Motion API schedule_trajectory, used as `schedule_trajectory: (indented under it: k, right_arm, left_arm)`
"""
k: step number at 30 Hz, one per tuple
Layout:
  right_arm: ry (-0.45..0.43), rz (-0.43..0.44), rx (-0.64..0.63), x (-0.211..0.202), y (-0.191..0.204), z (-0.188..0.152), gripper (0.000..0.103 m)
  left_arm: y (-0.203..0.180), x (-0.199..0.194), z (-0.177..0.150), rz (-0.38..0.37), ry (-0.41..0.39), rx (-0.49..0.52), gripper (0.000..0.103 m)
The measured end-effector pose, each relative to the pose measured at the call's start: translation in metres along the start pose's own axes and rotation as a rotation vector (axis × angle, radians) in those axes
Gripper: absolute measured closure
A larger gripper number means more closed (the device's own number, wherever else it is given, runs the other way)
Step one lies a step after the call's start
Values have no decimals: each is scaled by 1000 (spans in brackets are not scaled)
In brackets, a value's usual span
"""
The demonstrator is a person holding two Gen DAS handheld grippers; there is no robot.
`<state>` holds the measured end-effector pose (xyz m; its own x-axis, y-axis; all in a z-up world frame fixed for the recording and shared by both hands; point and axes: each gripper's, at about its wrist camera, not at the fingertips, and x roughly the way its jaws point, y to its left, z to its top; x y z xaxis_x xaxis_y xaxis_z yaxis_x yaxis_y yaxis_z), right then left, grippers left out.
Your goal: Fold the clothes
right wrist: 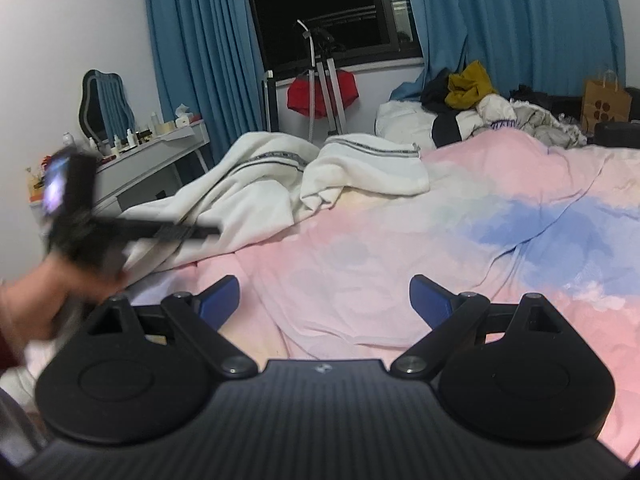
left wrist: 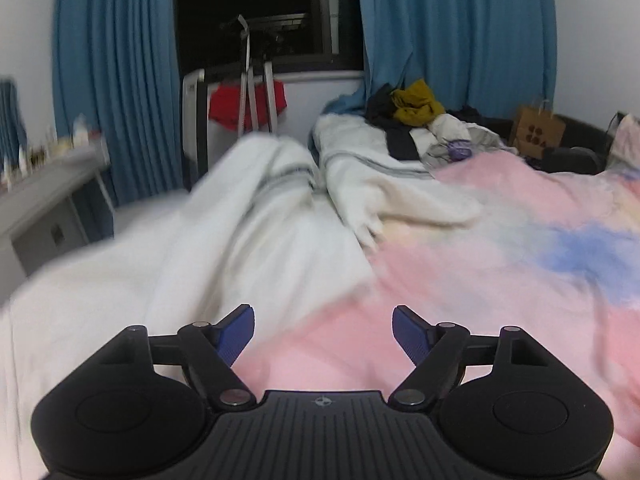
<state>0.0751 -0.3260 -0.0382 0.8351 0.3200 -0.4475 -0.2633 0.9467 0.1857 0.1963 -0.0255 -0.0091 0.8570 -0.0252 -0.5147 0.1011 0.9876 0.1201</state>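
I am holding both grippers low over the bed, using the white garment (right wrist: 260, 184) as my landmark. The left gripper (left wrist: 323, 330) is hovering with its blue fingers (left wrist: 236, 334) spread wide and nothing between them, just in front of the garment's near edge, above the seam where white cloth is meeting the pink duvet (left wrist: 460, 280). The right gripper (right wrist: 324, 300) is also standing with its fingers (right wrist: 430, 300) apart and empty, over the duvet to the right of the garment and nearer to me. The garment is lying crumpled on the left part of the bed, its dark-striped bands showing along two raised folds, one sleeve-like flap draping right onto the duvet. In the right wrist view I am seeing the left gripper as a blurred dark shape just left of the garment, held in a hand (right wrist: 44, 296); whether it is touching the cloth I cannot tell. Beyond the garment, a pile of clothes (right wrist: 472, 100) with a mustard piece on top is sitting by the blue curtain (right wrist: 520, 32). Left of the garment, a dresser (right wrist: 152, 152) is carrying bottles and a mirror.
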Motion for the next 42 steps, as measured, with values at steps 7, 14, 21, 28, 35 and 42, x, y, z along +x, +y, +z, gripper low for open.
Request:
schedule_trajectory:
  k: [7,14,21,28,35,42]
  right_arm:
    - [83,-8,-3,47,-25,-10,10]
    - [155,-12,-1,88,-46,-18,10]
    - [167,12,35,91,-47,-18,10]
    - [153,26,61,80,-45,-15,10]
    - [48,34,168,36,-51,0,10]
    - [-20,161,610,29,-105,-10,9]
  left_arm:
    - [13,118,80,208,-58,125,27]
    - [24,171,106,203,3,119,86]
    - [-5,105,100,123,-74,213,97]
    - [-44,-32,50,-99,-189,239,98]
    - [-65,-111,-70,-311,-56,163,98]
    - [-35,-114,-100,-329,25,-102,97]
